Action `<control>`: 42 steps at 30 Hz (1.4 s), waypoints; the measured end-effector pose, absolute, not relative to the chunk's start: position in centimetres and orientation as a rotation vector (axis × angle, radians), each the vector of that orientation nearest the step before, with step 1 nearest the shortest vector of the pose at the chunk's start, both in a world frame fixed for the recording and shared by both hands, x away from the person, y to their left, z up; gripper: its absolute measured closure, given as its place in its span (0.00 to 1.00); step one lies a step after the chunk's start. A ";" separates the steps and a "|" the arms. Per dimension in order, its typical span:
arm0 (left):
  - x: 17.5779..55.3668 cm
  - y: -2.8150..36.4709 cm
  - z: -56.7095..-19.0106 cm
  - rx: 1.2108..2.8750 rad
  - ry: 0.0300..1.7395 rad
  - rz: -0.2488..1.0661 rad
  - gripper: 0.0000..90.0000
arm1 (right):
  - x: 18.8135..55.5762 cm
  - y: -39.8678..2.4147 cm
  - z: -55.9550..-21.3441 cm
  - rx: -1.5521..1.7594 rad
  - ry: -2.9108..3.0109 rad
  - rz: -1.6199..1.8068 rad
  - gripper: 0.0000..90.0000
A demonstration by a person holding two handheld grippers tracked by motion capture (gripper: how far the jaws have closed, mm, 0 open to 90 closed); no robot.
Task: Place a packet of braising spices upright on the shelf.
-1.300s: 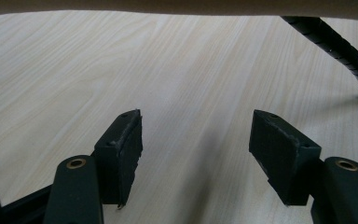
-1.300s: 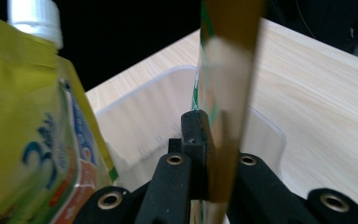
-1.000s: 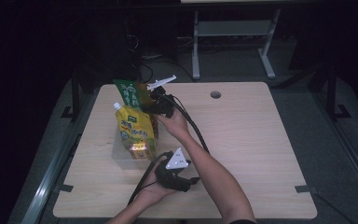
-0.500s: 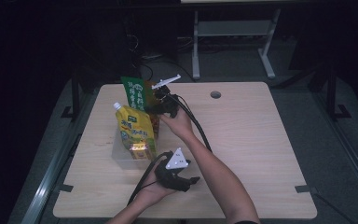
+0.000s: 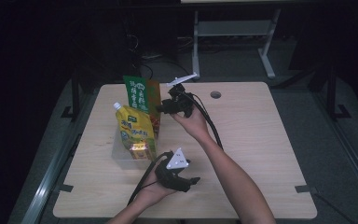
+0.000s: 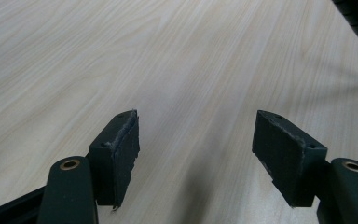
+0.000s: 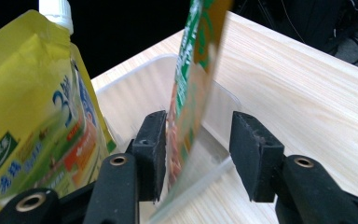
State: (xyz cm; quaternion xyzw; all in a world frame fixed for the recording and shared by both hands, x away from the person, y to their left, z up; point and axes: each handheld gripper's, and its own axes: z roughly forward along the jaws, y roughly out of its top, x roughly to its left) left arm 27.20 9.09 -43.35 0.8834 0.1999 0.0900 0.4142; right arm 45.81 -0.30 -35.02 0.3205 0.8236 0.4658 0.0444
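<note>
Only the pale wooden table (image 5: 261,140) is properly lit, from somewhere overhead, while the floor and the frames around it sink into near black and the high view stays soft and a little grainy. Close to the left gripper (image 6: 196,154) the wood grain is bright and even, with faint grey shadows stretching from the jaws (and a softer one under the cable at the far edge). In the right gripper view the green packet (image 7: 191,93) is smeared with motion blur, the yellow pouch (image 7: 28,116) is soft, and the background goes black.
</note>
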 end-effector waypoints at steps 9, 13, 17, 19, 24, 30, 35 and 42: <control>27.2 9.1 -43.4 2.216 0.509 0.225 0.34 | 45.0 -2.7 -34.7 1.010 2.492 1.423 0.57; 27.1 8.9 -43.6 2.214 0.514 0.223 0.34 | 44.6 -4.0 -34.5 1.027 2.479 1.432 0.56; 27.1 9.0 -43.6 2.219 0.512 0.223 0.34 | 44.1 -5.2 -34.4 1.035 2.474 1.429 0.55; 27.1 9.0 -43.5 2.225 0.506 0.225 0.34 | 43.8 -5.7 -34.4 1.048 2.473 1.432 0.54; 27.1 9.0 -43.6 2.223 0.510 0.223 0.33 | 43.4 -7.1 -34.4 1.055 2.472 1.428 0.53; 27.1 9.0 -43.6 2.223 0.510 0.222 0.33 | 42.5 -8.6 -34.5 1.068 2.464 1.428 0.52; 27.1 9.1 -43.6 2.216 0.515 0.223 0.33 | 41.9 -9.9 -34.6 1.087 2.455 1.432 0.51; 27.1 9.2 -43.7 2.219 0.518 0.222 0.32 | 40.9 -11.8 -35.3 1.134 2.452 1.427 0.50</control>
